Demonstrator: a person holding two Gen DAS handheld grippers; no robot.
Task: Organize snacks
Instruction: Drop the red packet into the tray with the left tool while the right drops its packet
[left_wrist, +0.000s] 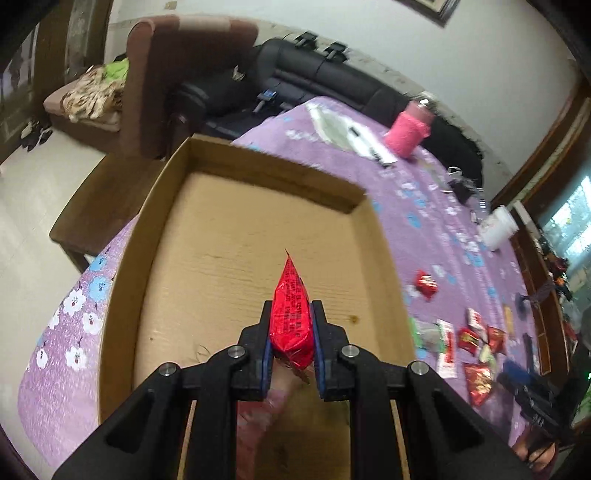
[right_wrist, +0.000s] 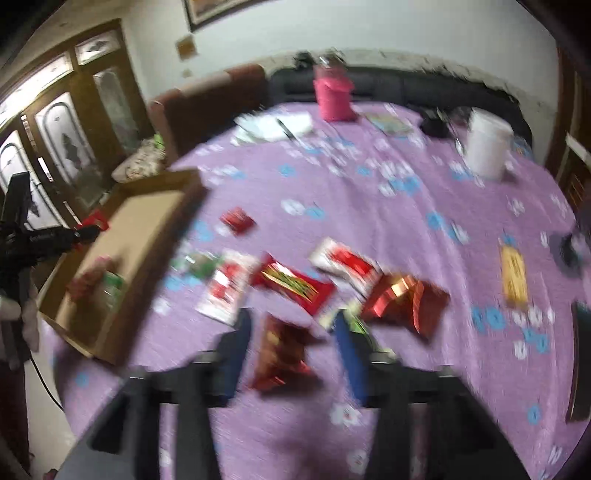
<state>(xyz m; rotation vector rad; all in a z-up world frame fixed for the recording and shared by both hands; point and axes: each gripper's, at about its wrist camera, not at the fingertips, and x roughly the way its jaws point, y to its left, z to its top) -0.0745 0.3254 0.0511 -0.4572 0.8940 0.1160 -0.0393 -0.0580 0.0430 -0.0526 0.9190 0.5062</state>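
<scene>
The left gripper (left_wrist: 291, 314) is pinching a red snack packet (left_wrist: 290, 317) above the cardboard box (left_wrist: 125, 266) and should lower before releasing, while the right gripper (right_wrist: 291, 325) is hovering wide apart over the scattered snacks (right_wrist: 291, 284).

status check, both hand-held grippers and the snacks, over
Left hand-held gripper shut on red snack packet, above cardboard box. Right hand-held gripper open over loose snack pile on purple tablecloth. Nothing blocking the box.

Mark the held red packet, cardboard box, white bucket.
red packet (left_wrist: 290, 321), left wrist view, packet middle.
cardboard box (left_wrist: 236, 236), left wrist view, bare floor.
white bucket (right_wrist: 487, 147), right wrist view, side wall.
</scene>
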